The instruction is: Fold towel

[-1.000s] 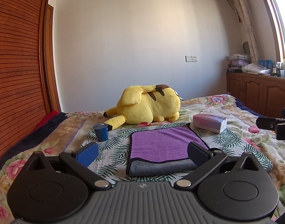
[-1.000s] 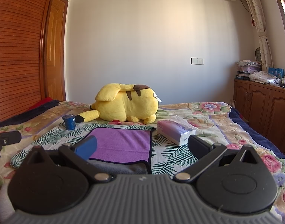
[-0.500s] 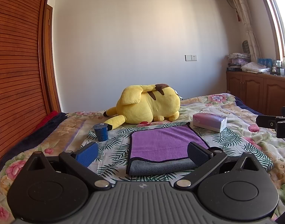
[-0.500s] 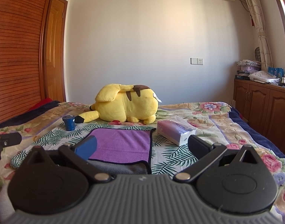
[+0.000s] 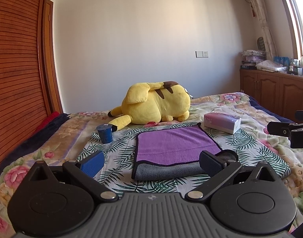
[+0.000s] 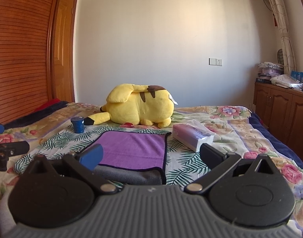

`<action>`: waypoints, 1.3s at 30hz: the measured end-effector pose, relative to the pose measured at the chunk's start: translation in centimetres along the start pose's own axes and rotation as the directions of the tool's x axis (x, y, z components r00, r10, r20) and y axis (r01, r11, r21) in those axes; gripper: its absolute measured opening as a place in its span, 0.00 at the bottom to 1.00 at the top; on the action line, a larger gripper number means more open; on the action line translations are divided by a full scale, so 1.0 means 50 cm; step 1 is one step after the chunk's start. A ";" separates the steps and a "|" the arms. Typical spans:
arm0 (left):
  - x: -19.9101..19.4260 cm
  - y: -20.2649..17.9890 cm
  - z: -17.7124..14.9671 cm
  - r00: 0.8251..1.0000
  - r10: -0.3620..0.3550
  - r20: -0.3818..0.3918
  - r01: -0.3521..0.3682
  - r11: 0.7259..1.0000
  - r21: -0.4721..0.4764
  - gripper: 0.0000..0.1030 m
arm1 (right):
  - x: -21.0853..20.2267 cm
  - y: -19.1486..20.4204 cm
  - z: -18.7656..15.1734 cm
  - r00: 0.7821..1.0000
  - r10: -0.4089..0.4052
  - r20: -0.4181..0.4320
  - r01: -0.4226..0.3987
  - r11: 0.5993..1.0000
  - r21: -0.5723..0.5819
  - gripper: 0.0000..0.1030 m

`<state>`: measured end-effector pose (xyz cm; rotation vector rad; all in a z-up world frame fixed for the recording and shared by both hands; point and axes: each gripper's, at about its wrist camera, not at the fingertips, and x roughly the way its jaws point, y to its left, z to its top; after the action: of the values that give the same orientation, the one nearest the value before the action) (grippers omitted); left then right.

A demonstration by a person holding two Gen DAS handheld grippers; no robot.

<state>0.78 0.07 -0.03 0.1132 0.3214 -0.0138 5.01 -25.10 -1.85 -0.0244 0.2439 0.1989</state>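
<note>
My left gripper [image 5: 151,161] and right gripper [image 6: 150,156] hover spread wide, empty, near the purple-and-grey folded microfibre towel [image 5: 175,145] lying mid-bed. Risk: pinching only its upper layer would undo the fold.

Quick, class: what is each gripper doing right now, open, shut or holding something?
Left gripper: open, holding nothing, above the towel.
Right gripper: open, holding nothing.

Both the left claw [image 5: 151,161] and the right claw [image 6: 150,156] are level, jaws spread wide, gripping nothing.
</note>
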 end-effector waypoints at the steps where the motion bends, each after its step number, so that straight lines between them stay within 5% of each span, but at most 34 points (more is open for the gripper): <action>1: 0.003 -0.002 0.001 1.000 0.001 -0.002 -0.001 1.000 0.000 0.84 | 0.004 0.001 -0.001 1.000 0.002 -0.005 -0.002 1.000 -0.003 1.00; 24: 0.089 -0.009 0.017 0.996 -0.019 -0.088 0.022 0.999 0.041 0.84 | 0.091 0.003 -0.004 0.994 0.047 -0.094 -0.049 0.999 -0.023 0.99; 39: 0.155 0.000 0.024 0.988 -0.070 -0.137 0.075 0.997 0.030 0.84 | 0.160 0.007 -0.007 0.984 0.076 -0.160 -0.080 0.996 -0.023 0.87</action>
<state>8.50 -0.04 -1.34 0.1377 0.4610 -0.0842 12.49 -23.24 -4.12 -0.0604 0.4018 0.2792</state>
